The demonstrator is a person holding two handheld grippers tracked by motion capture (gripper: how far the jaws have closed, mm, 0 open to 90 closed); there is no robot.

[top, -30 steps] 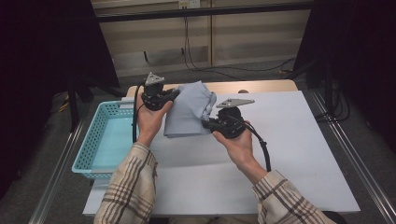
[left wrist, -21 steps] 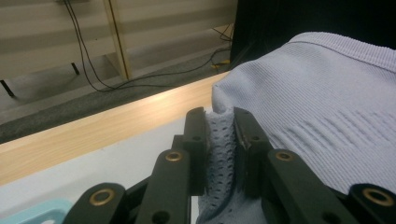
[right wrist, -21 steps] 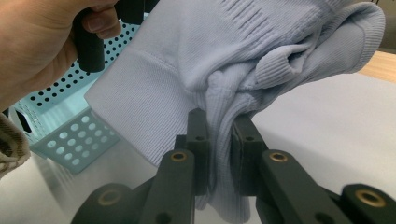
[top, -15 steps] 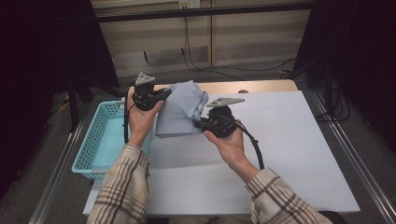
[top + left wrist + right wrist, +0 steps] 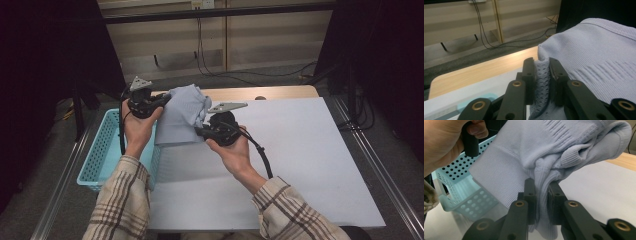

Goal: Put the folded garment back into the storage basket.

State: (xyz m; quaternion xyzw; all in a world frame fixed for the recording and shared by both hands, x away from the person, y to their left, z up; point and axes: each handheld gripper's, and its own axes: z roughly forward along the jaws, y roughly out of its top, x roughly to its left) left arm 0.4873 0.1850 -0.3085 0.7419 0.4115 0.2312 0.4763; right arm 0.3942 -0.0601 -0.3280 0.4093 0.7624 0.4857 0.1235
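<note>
Item: pale blue knit garment (image 5: 181, 116), hanging at centre-left of the high view, beside the turquoise basket (image 5: 102, 155).
Left gripper (image 5: 161, 100) and right gripper (image 5: 200, 131) are each pinching an edge; risk: thin bunched folds are likely slipping out, dropping it short.

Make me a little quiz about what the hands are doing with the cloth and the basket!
1. True or false: both grippers pinch the light blue cloth.
2. Which gripper is nearer the basket: A left gripper, B right gripper?
3. Is the cloth lying flat on the table or lifted?

Key: 1 true. 2 A. 3 lifted, hanging between the two grippers.
</note>
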